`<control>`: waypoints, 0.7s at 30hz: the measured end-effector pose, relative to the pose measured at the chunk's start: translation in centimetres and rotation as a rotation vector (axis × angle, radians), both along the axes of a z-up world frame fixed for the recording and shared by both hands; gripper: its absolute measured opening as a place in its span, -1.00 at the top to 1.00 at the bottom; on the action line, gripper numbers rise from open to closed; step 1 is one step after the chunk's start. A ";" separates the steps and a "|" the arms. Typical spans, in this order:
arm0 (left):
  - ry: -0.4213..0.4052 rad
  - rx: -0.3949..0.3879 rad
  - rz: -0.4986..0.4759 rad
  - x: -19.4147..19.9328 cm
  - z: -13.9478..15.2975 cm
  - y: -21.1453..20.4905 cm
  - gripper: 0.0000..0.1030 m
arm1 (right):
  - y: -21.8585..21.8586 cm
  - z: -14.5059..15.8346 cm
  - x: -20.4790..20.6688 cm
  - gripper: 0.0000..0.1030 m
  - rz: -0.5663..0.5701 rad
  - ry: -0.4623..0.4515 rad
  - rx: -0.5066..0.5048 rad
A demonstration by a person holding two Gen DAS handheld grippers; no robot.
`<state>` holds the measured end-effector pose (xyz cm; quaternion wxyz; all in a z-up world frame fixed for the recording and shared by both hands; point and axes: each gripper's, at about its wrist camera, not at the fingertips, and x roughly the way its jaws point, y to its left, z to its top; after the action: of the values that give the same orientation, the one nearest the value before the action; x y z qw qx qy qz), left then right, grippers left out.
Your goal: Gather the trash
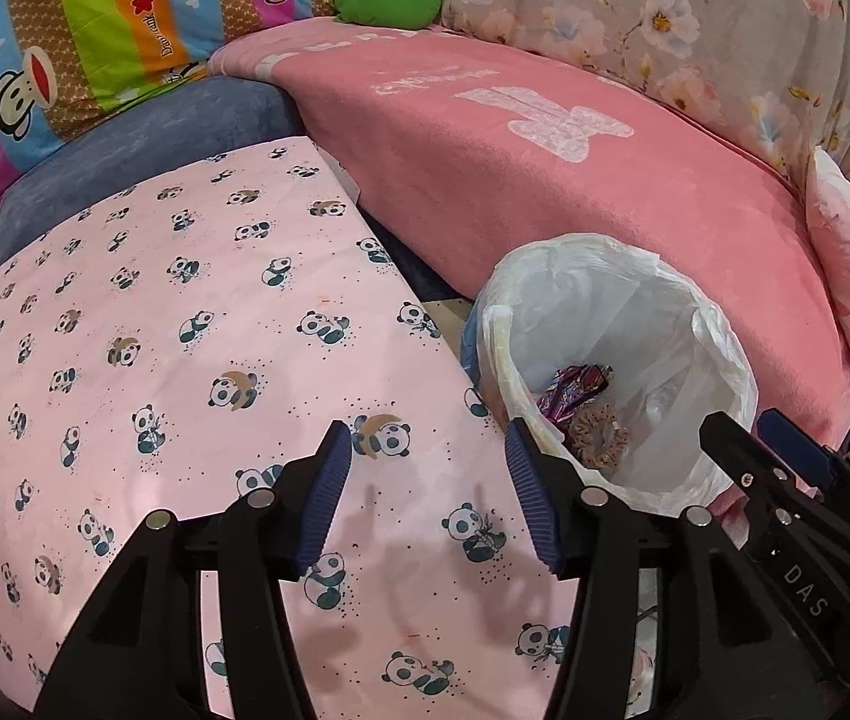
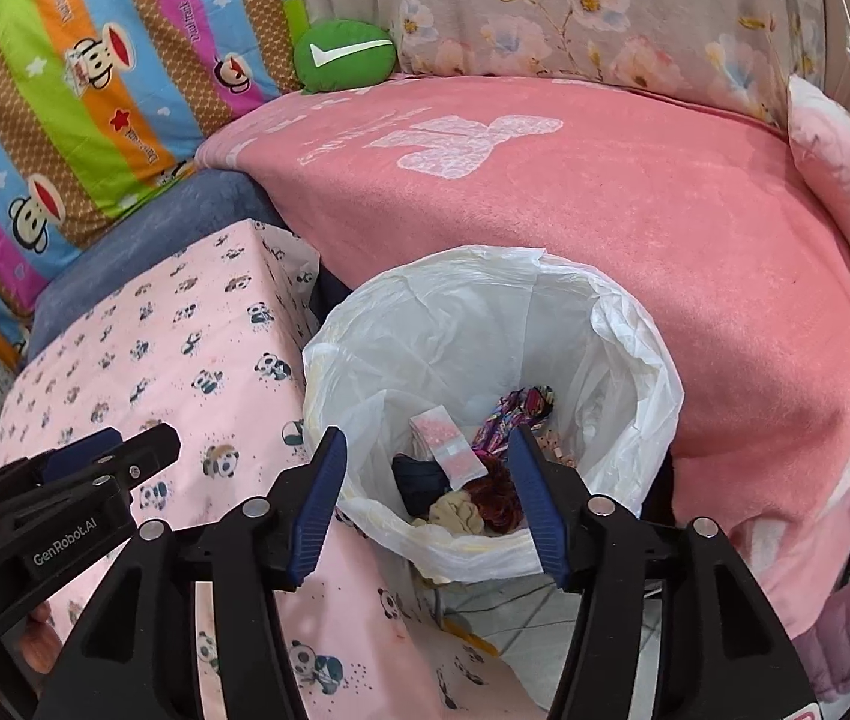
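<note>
Now | left gripper (image 1: 428, 498) fingers apart, empty | right gripper (image 2: 425, 504) fingers apart over bin (image 2: 635, 360)

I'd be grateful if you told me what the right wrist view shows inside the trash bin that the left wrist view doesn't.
Only the right wrist view shows the small pink packet, a dark blue item, and a beige cloth at the bottom. Only the left wrist view shows the tan patterned scrunchie clearly. Both share the white-lined trash bin, the purple wrapper, the panda-print cloth, and both the left gripper and the right gripper open and empty.
</note>
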<state>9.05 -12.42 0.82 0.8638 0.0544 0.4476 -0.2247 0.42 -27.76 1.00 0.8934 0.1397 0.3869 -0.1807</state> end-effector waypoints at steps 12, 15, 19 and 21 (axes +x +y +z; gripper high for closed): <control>-0.038 0.061 0.030 -1.4 -1.0 2.0 -0.31 | 2.2 0.1 -0.9 -0.31 0.014 0.048 -0.135; -0.035 0.073 0.038 -1.6 -1.3 2.3 -0.34 | 2.6 -0.2 -1.1 -0.56 0.017 0.059 -0.158; -0.031 0.085 0.052 -1.8 -1.8 2.8 -0.40 | 2.9 -0.5 -1.3 -0.63 0.024 0.070 -0.173; -0.031 0.090 0.053 -2.0 -1.9 2.9 -0.41 | 3.1 -0.7 -1.5 -0.66 0.025 0.074 -0.186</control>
<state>7.09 -9.49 -1.10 0.8730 0.0850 0.4450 -0.1805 -1.09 -24.70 0.33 0.8898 0.0447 0.4027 -0.2098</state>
